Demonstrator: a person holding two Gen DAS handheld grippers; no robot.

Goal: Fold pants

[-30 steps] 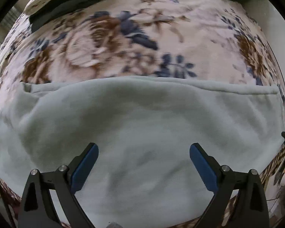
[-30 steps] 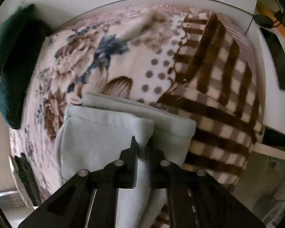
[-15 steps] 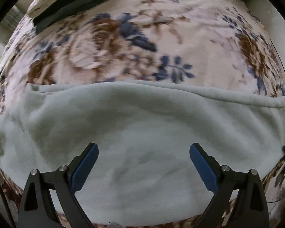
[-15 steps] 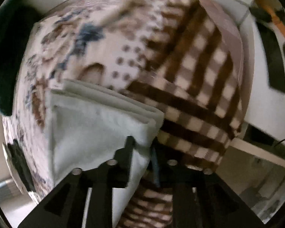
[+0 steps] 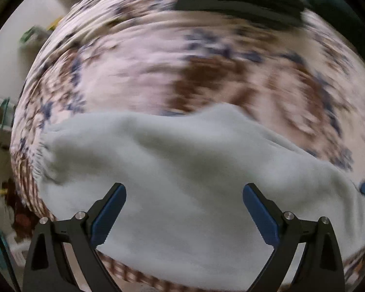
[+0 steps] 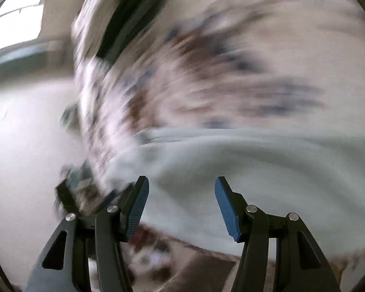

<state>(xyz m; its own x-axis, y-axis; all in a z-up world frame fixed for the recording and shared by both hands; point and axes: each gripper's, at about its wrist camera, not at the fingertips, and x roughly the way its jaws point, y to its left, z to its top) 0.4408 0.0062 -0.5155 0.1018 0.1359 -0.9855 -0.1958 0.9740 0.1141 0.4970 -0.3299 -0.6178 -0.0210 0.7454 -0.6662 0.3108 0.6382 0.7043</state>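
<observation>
Left wrist view shows the pale mint-green fleece pants (image 5: 194, 175) lying as a folded bundle on the bed, on a floral blanket in pink, brown and navy (image 5: 206, 73). The cloth looks soft, thick and light, so I judge it will sag and bend where it is not supported, and the layers may slide over one another. A good place to take hold would be a folded edge or a corner, pinching all layers together, not the flat middle.

The left gripper (image 5: 185, 216) has its blue-padded jaws wide apart above the pants; nothing is between the pads and they do not press on the cloth. In the right wrist view, which is strongly blurred, the right gripper (image 6: 182, 206) is opening its jaws, now about half apart. The pants (image 6: 267, 175) lie beyond and under them, but the blue pads do not pinch any fold, so I judge this gripper holds nothing.
</observation>
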